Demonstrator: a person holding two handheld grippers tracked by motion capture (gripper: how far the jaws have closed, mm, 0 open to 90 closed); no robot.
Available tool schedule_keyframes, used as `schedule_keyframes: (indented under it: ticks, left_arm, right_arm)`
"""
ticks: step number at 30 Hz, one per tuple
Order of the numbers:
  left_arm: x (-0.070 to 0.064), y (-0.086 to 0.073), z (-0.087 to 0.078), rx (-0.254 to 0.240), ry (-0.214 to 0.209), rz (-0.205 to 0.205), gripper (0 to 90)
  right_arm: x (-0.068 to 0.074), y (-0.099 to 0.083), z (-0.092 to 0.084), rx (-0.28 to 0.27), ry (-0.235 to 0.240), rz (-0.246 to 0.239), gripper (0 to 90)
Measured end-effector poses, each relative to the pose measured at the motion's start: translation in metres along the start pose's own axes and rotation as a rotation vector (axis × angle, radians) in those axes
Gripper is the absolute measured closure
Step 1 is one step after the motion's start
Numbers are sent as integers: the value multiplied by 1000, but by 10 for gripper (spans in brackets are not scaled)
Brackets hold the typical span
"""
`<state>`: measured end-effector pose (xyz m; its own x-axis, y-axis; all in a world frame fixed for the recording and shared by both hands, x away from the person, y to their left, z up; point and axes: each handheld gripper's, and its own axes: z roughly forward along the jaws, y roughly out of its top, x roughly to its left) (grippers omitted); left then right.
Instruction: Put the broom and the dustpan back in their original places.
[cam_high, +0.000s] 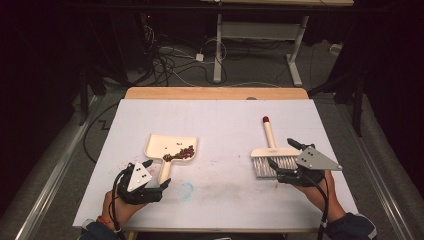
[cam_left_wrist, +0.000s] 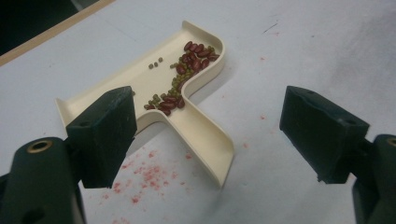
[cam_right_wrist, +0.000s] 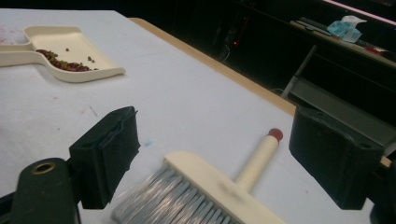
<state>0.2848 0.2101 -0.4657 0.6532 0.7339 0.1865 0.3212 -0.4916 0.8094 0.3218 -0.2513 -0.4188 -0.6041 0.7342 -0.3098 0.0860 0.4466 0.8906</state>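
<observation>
- Left gripper (cam_high: 158, 173), jaws spread wide, empty, just behind cream dustpan (cam_high: 171, 147) handle; beans (cam_high: 180, 153) inside pan.
- Right gripper (cam_high: 283, 153), jaws apart, empty, beside brush (cam_high: 270, 150) bristles on white table (cam_high: 225, 120).

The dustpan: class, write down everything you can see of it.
The dustpan is cream, plastic by its look, with a low raised rim, an open front lip and a channel-shaped handle. It lies flat on the white table, handle toward the left gripper, whose open jaws stand either side of the handle end without touching it. Red beans and small green beans lie heaped against its back wall. Red specks mark the table beside it.
</observation>
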Motion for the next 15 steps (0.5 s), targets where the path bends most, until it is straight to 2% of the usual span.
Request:
schedule_keyframes:
  ticks: [13, 15]
  left_arm:
    - [-1, -1, 4, 17, 18, 15, 183]
    - [-1, -2, 4, 15, 18, 15, 183]
  right_arm:
    - [5, -26, -9, 34, -3, -35, 160]
    - [4, -30, -11, 32, 6, -17, 161]
